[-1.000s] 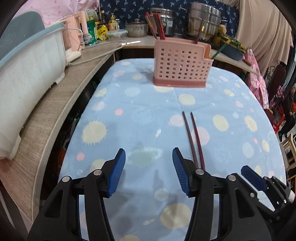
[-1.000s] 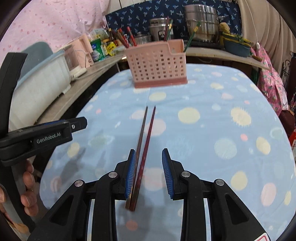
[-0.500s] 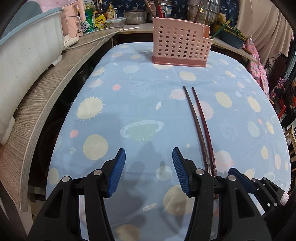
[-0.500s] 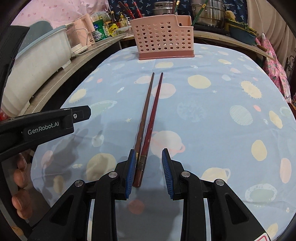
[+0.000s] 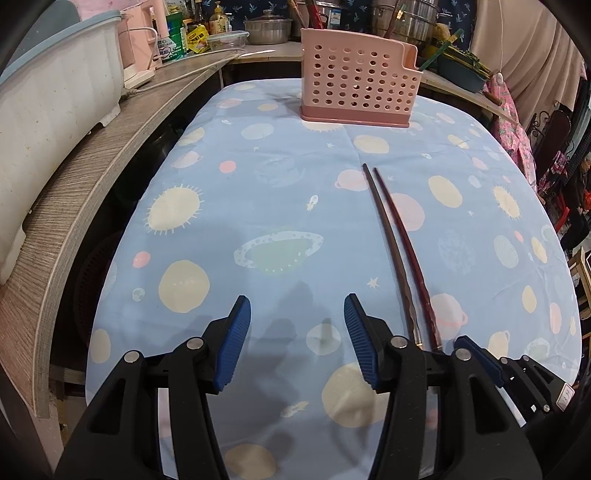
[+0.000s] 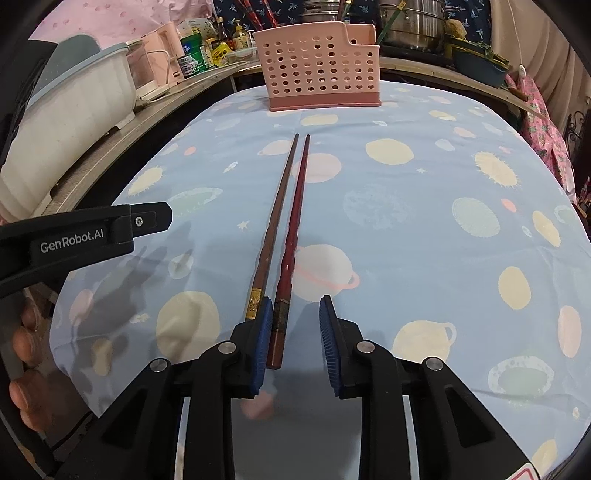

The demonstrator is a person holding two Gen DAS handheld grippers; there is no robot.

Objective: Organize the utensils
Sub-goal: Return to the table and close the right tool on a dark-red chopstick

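Two dark chopsticks, one brown (image 6: pixel 275 218) and one red (image 6: pixel 294 221), lie side by side on the space-print tablecloth (image 6: pixel 406 192), tips pointing at the pink perforated utensil holder (image 6: pixel 319 66). My right gripper (image 6: pixel 295 332) is open low over their thick ends; the red one lies between its jaws, the brown one passes under the left finger (image 6: pixel 262 332). My left gripper (image 5: pixel 297 332) is open and empty, to the left of the chopsticks (image 5: pixel 397 251). The holder (image 5: pixel 356 88) stands at the table's far end.
A wooden counter (image 5: pixel 85 177) runs along the left with a white tub (image 5: pixel 48 107), a pink appliance and bottles. Steel pots (image 5: pixel 413 18) and a green bin stand behind the holder. The table edge drops off at left and right.
Both grippers have pulled back toward the near end of the table and lowered. The right gripper now straddles the chopsticks' thick ends. The chopsticks have not moved.
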